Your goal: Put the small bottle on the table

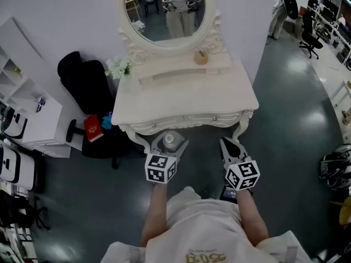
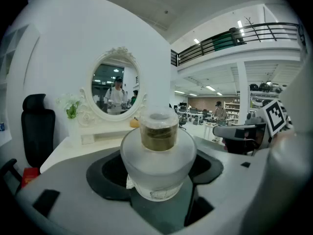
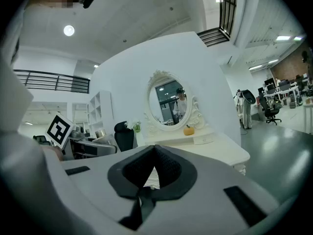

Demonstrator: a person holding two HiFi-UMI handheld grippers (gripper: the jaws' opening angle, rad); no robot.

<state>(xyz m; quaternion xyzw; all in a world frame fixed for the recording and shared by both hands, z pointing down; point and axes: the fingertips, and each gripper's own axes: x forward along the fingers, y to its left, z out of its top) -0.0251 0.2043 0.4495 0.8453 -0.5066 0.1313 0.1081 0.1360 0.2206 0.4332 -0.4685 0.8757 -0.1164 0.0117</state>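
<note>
The left gripper (image 1: 170, 141) holds the bottle (image 2: 157, 155) upright. Its jaws stand wide, and the dark pads press on the left and right sides of the frosted body. The bottle's clear cap and gold neck rise above the jaws. In the head view the bottle hangs in the air just on the near side of the bench's (image 1: 186, 97) front edge, over the floor and not on the bench. The right gripper (image 1: 229, 144) hovers just right of it with its jaws closed together on nothing. A mirror (image 1: 164, 10) stands at the bench's far edge.
</note>
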